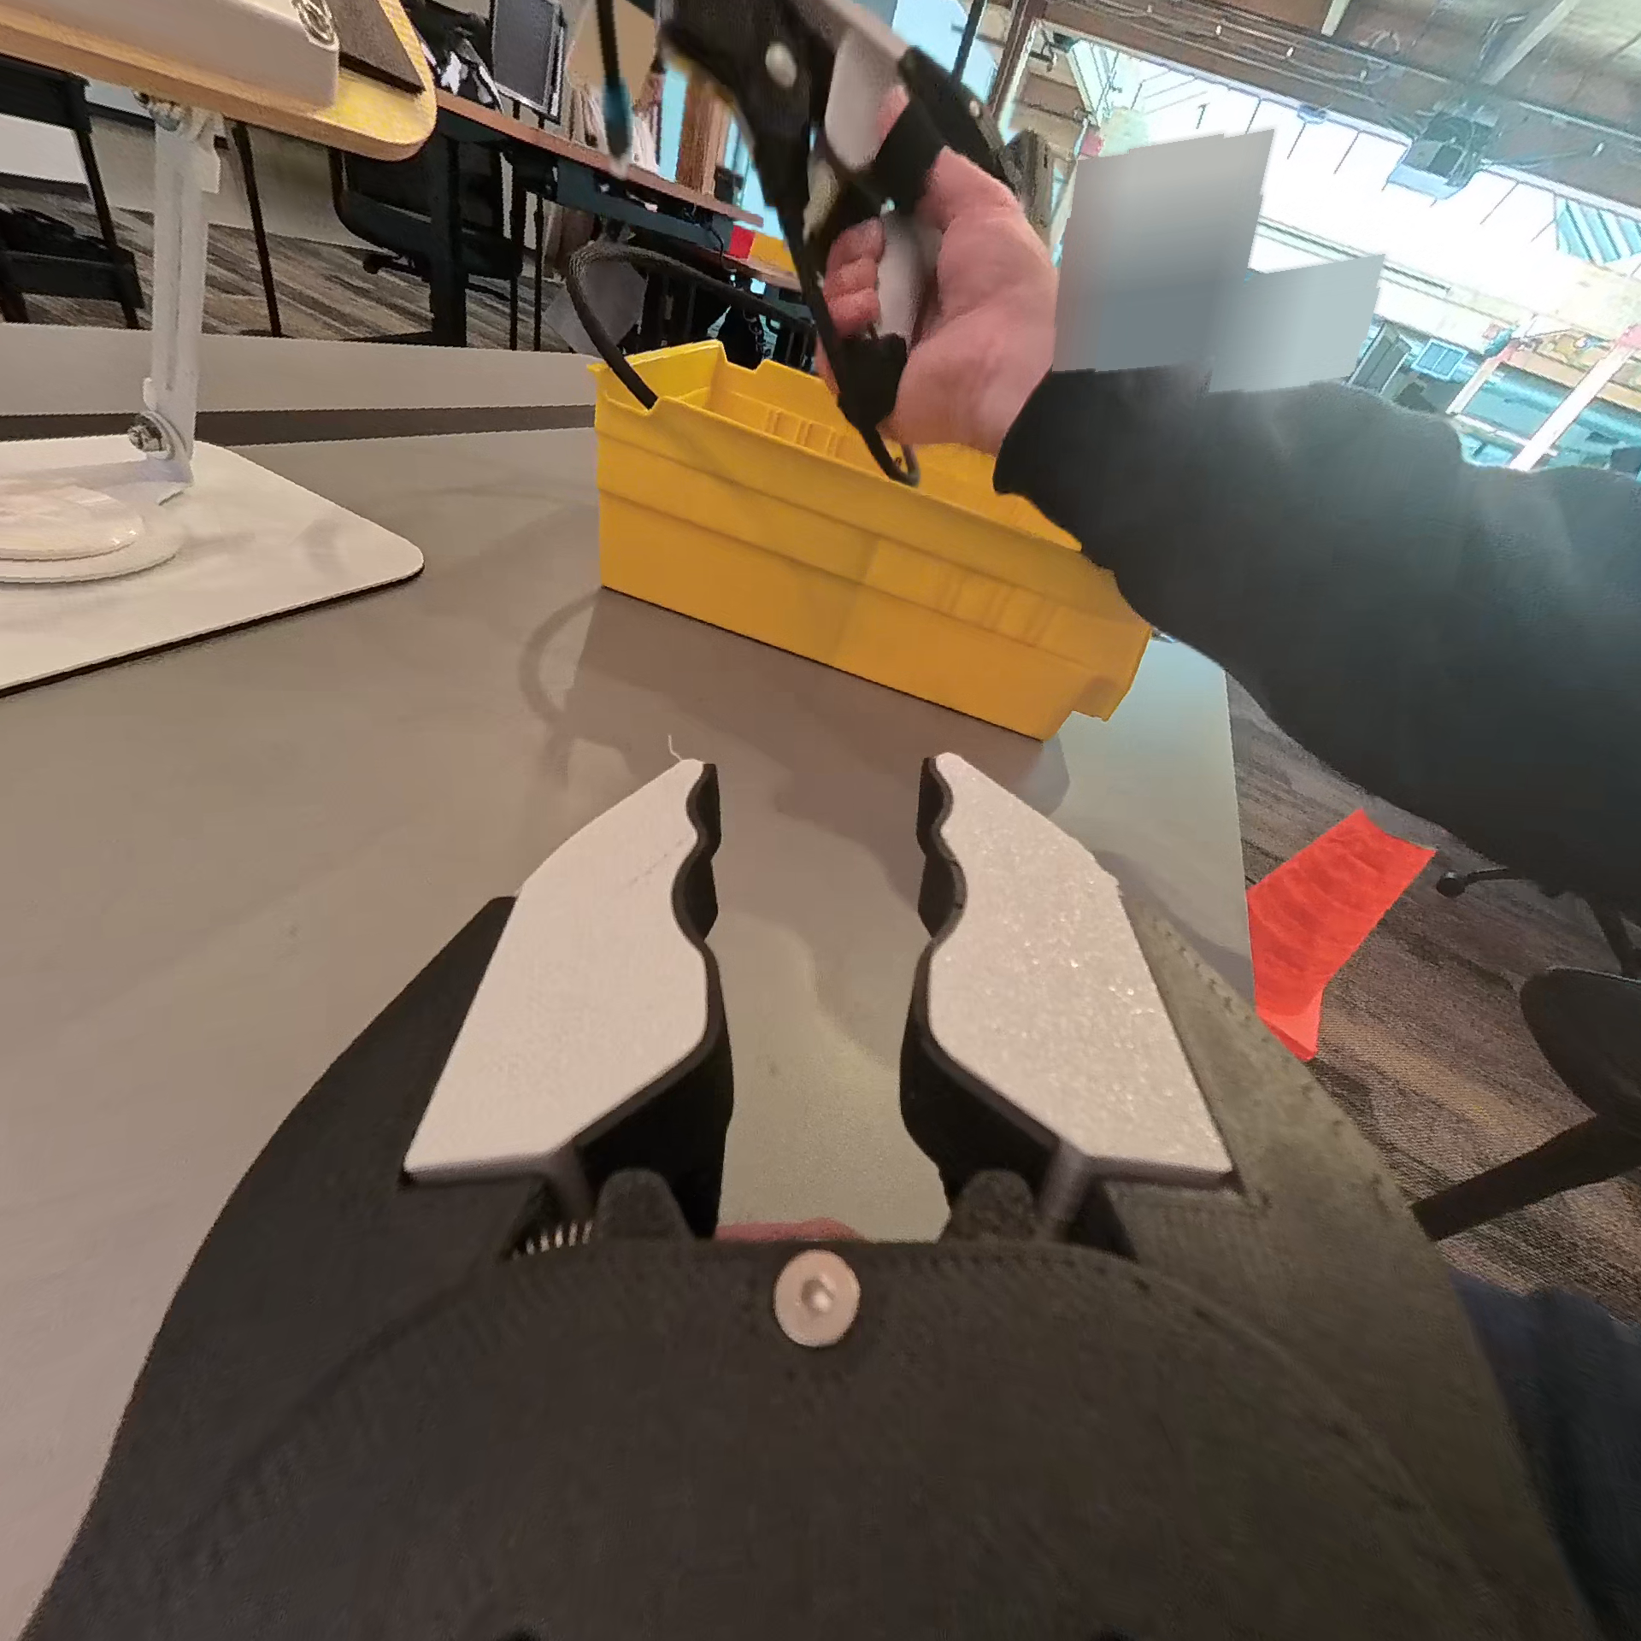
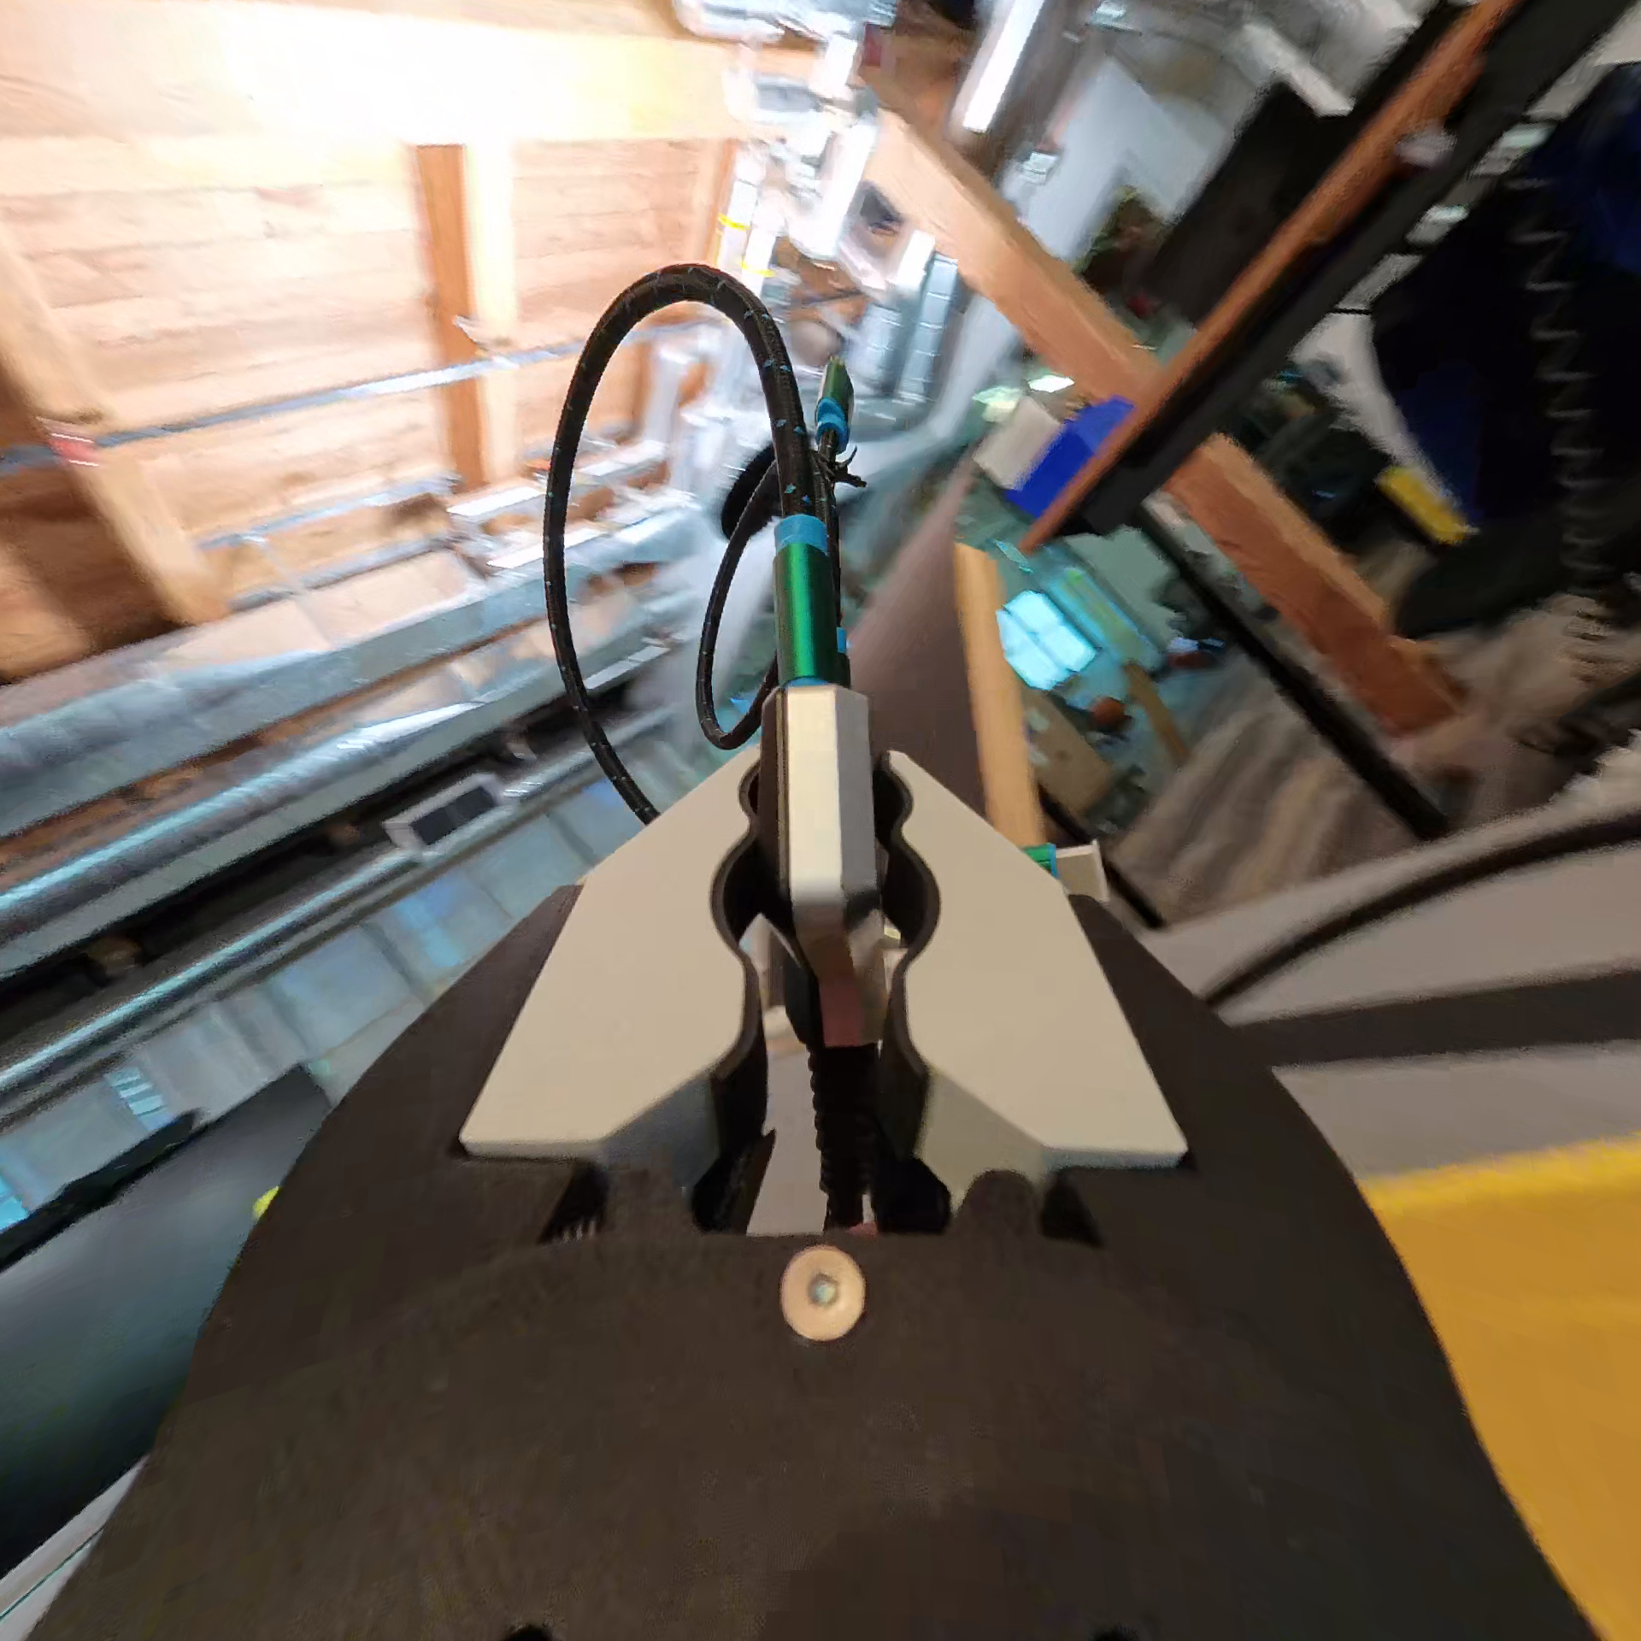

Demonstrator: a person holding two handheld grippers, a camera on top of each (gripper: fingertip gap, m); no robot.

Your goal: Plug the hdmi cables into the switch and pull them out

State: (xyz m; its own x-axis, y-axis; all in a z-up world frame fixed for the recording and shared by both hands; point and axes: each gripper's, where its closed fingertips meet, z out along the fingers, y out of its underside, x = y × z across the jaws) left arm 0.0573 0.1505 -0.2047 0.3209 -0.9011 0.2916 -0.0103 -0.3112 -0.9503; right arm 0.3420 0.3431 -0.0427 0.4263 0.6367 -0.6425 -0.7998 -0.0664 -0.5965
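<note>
Left hand-held gripper (image 1: pixel 817 781): released, empty, over grey tabletop (image 1: pixel 266 799)
Right hand-held gripper (image 2: pixel 821 772): clenched on silver switch (image 2: pixel 826 817), raised
Braided cable (image 2: pixel 577 497): looping above

1. The left wrist view sits low behind the left gripper (image 1: pixel 817 852), close over the grey table (image 1: pixel 266 799), and faces forward and level across it toward a yellow bin (image 1: pixel 799 550) nearby.
2. The right wrist view sits behind the right gripper (image 2: pixel 821 799), tilted steeply upward and rolled, facing wooden ceiling beams (image 2: pixel 266 222) and far shelving; the background is blurred.
3. Both views share the yellow bin, a corner only (image 2: pixel 1527 1332) in the right view; the left view also takes in the right gripper (image 1: pixel 781 107) from outside, raised above the bin.
</note>
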